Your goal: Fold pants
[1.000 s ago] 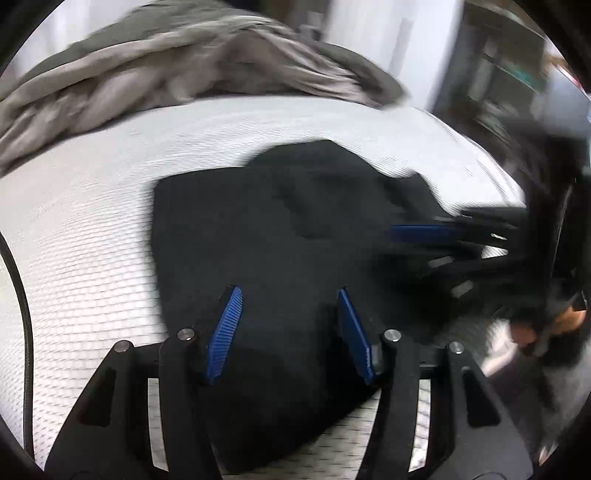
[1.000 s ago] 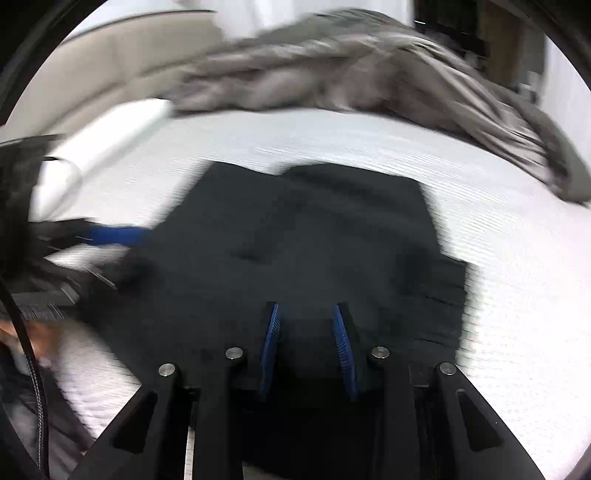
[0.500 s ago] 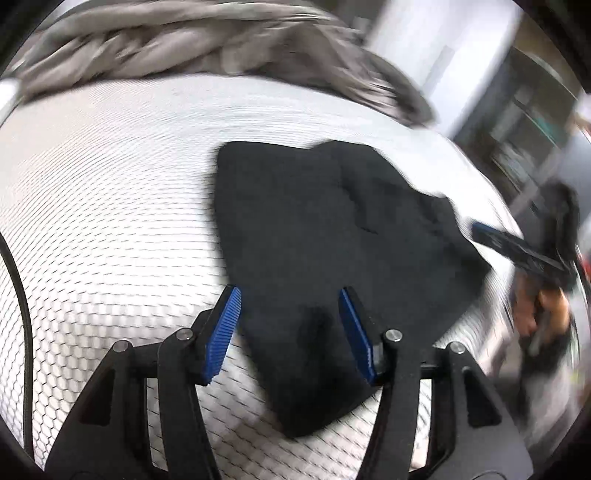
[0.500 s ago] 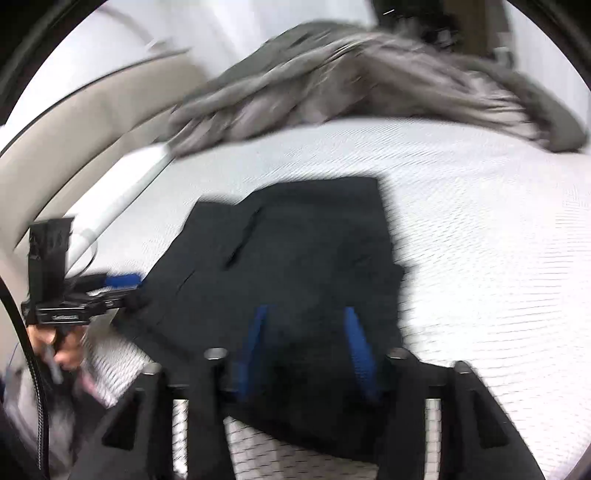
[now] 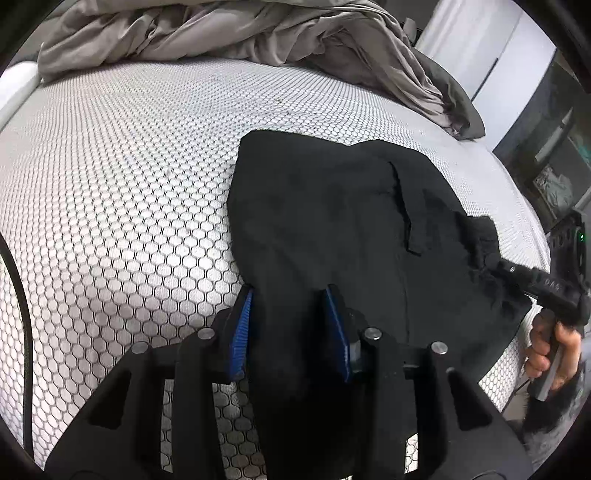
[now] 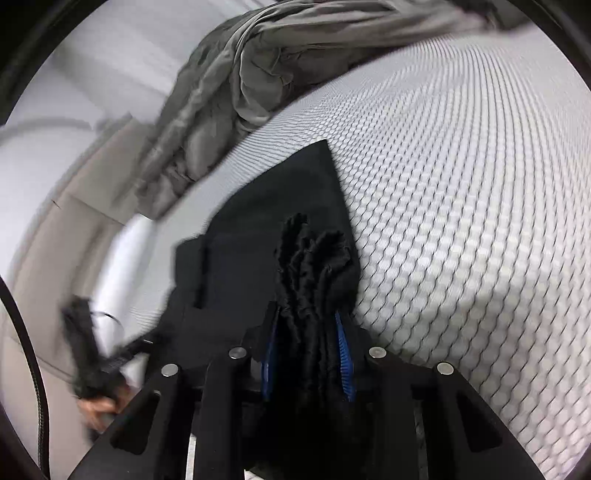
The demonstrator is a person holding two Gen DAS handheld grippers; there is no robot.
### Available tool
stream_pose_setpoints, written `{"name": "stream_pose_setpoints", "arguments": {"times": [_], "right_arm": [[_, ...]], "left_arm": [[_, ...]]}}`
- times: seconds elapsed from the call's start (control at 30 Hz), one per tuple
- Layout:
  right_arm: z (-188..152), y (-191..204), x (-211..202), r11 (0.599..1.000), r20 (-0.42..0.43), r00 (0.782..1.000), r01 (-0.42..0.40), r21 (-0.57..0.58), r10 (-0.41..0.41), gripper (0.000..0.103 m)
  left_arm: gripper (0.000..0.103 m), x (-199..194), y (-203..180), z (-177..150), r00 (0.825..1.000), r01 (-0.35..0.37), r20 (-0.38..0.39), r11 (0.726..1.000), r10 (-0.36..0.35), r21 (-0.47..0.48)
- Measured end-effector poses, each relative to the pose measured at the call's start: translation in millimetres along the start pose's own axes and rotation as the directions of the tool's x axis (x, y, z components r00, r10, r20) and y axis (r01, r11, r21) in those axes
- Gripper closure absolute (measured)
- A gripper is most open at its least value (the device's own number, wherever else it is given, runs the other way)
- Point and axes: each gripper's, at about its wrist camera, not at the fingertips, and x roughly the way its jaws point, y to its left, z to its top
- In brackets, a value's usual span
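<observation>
Black pants lie folded on a white honeycomb-mesh mattress. My left gripper straddles the near left edge of the pants, blue pads apart, with black fabric between them. My right gripper is shut on a bunched black waistband edge of the pants, which stands up between its blue pads. In the left wrist view the right gripper bites the pants' right corner. The left gripper shows blurred at lower left in the right wrist view.
A crumpled grey duvet lies across the far side of the mattress and also shows in the right wrist view. A beige headboard is at left. Dark shelving stands past the bed's right edge.
Both grippers dropped to the near edge of the pants. The right gripper closed on the bunched waistband corner. The left gripper now straddles the left edge with fabric between its pads.
</observation>
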Motion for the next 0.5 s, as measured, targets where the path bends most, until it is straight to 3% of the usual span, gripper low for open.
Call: {"name": "stream_pose_setpoints", "arguments": {"times": [0.07,0.13,0.23,0.37,0.43,0.5], "right_arm": [[-3,8,-3,0.995,0.01,0.996,0.085,-0.057,-0.085,0.06],[-6,13,-18,0.99,0.048,0.993,0.114,-0.08,-0.111,0.06],[-17,33,-45,0.975,0.131,0.986,0.13,-0.183,-0.107,0.06],[-24,66,-51,0.964,0.149,0.989,0.034,-0.265,0.006,0.062],[-30,92,-43,0.935,0.138,0.99,0.041,-0.353,0.009,0.062],[-37,115,-19,0.913,0.068,0.997,0.006,-0.408,0.023,0.062]], "left_arm": [[0.068,-13,-1,-4,0.999,-0.035,0.02,0.999,0.034,0.02],[0.068,-29,-12,-14,0.995,-0.072,0.071,0.995,0.066,0.075],[0.068,-55,-33,-30,0.99,-0.046,0.138,0.99,0.028,0.133],[0.068,-56,-76,-45,0.988,0.063,0.122,0.971,-0.093,0.232],[0.068,-46,-94,-50,0.99,0.074,0.095,0.959,-0.104,0.274],[0.068,-20,-115,-52,0.996,0.069,0.033,0.945,-0.084,0.319]]}}
